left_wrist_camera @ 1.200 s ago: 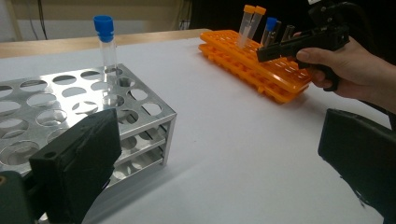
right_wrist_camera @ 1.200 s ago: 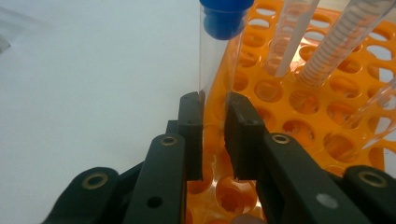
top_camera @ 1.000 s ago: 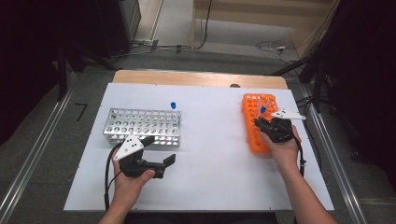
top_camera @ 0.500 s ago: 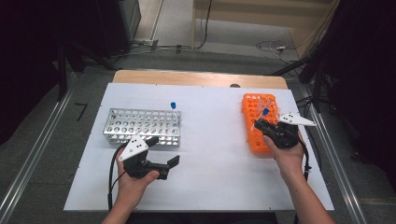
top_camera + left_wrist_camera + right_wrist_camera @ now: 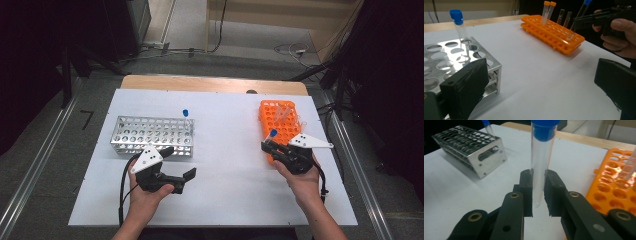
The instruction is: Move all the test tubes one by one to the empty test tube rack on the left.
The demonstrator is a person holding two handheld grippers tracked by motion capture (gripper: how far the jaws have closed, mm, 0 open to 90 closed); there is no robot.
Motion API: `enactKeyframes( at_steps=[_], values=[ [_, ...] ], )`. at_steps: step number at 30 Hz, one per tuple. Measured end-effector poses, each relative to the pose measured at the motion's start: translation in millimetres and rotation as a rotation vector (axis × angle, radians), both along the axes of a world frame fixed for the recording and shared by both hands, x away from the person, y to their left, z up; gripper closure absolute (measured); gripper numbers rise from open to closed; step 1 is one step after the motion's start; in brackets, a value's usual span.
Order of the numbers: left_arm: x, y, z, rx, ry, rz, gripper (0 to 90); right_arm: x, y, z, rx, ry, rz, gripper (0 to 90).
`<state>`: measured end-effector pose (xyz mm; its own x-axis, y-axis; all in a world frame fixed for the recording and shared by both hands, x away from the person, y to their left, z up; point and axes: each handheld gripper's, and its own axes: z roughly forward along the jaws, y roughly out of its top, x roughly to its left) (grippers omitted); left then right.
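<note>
My right gripper (image 5: pixel 271 146) is shut on a clear test tube with a blue cap (image 5: pixel 272 134), held upright beside the near left corner of the orange rack (image 5: pixel 280 120). In the right gripper view the pads (image 5: pixel 526 182) pinch the tube (image 5: pixel 541 157) low on its body, and its bottom end hangs free over the white table. My left gripper (image 5: pixel 180 162) rests open in front of the metal rack (image 5: pixel 150 135), nothing between its fingers. One blue-capped tube (image 5: pixel 459 27) stands in the metal rack's far corner.
The orange rack (image 5: pixel 551 30) holds several tubes, two with orange caps (image 5: pixel 549 7). Bare white tabletop (image 5: pixel 225 150) lies between the two racks. A wooden strip (image 5: pixel 210 82) runs along the table's far edge, with cables on the floor beyond.
My right gripper has drawn the blue-capped tube off the orange rack, toward the person and a little left. The left gripper has barely shifted.
</note>
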<state>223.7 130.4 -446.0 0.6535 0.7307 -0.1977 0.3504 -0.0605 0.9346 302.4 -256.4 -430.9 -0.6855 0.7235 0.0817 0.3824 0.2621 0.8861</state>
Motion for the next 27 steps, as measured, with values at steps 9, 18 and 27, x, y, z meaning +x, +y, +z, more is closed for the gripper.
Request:
enactKeyframes(
  at_steps=[9, 18, 27],
  values=[
    [-2.0, -7.1, 3.3, -0.008, -0.01, -0.025, 0.0, -18.1, 21.4, -2.9, 0.002, 0.008, 0.102, 75.3],
    [-4.3, -20.7, 9.2, -0.022, -0.017, -0.076, 1.9, -32.0, 45.6, -8.7, -0.011, 0.025, 0.194, 75.4],
    [-4.1, -38.0, 12.5, -0.029, -0.013, -0.15, 16.4, -43.4, 71.1, -13.5, -0.042, 0.031, 0.274, 75.3]
  ],
)
